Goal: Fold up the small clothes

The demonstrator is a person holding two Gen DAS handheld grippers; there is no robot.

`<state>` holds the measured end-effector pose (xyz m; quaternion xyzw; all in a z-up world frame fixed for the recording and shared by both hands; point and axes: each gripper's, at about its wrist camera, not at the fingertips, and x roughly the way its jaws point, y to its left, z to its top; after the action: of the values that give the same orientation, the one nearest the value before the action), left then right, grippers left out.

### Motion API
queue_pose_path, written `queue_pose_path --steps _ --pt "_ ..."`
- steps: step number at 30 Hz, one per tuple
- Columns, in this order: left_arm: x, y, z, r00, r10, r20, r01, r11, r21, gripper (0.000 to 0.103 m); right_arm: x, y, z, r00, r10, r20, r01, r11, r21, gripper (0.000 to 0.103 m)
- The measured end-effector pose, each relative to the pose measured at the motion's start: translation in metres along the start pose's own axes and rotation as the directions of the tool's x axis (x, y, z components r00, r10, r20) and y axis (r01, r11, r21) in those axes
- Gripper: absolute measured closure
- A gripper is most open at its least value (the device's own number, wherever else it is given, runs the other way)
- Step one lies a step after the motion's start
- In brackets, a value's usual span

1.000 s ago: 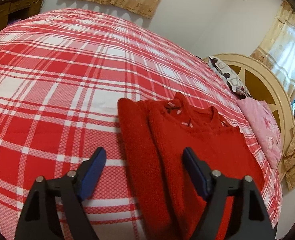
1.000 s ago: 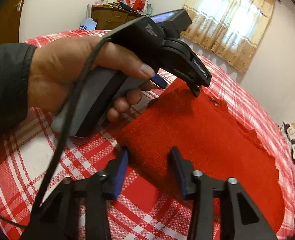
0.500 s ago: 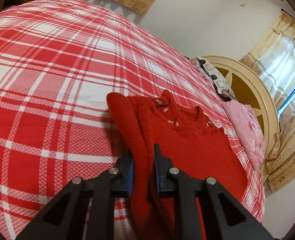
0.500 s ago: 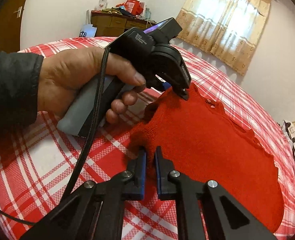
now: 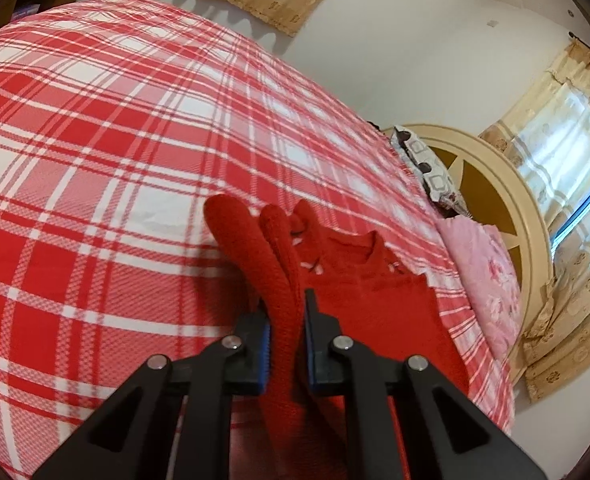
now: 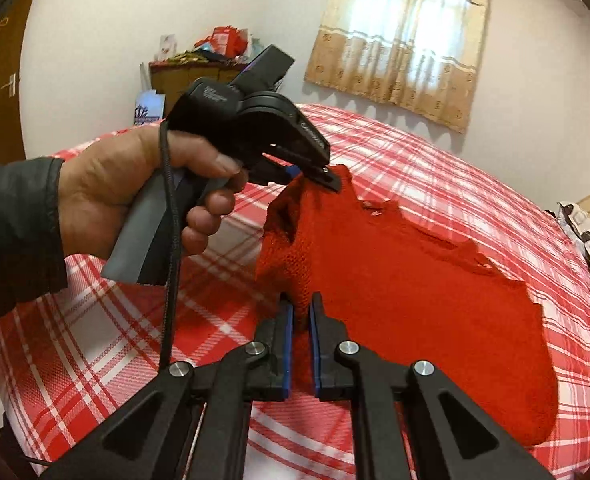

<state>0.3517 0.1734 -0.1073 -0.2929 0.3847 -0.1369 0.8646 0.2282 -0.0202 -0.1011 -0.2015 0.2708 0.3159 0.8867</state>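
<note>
small red knitted sweater (image 6: 415, 292), soft, light & floppy, is lying on red-white plaid bedspread (image 5: 95, 160), its near edge pinched by left gripper (image 5: 287, 340), closing, & right gripper (image 6: 301, 340), pressed tight; best held at edge w/ both layers.

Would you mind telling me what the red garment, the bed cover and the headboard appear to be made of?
The red garment looks like chunky knitted yarn, wool or acrylic; ribbed stitches show and the surface is matte. The bed cover seems a woven cotton-type cloth, matte, with a fine checked weave in its red and white plaid. The headboard looks like painted or lacquered wood, cream rim with brown panels and a slight sheen; that is uncertain.
</note>
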Motion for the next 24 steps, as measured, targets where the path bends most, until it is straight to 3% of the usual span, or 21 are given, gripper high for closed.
queue_pose_path --steps 13,24 --pt "0.003 -0.063 0.010 0.998 -0.047 0.042 0.045 0.998 0.045 0.090 -0.030 -0.057 -0.010 0.999 -0.013 0.049 0.006 0.990 0.144 0.097" --pt "0.019 -0.099 0.010 0.997 -0.066 0.036 0.063 0.995 0.079 0.090 -0.045 -0.090 -0.016 0.998 -0.034 0.059 0.021 0.979 0.202 0.097"
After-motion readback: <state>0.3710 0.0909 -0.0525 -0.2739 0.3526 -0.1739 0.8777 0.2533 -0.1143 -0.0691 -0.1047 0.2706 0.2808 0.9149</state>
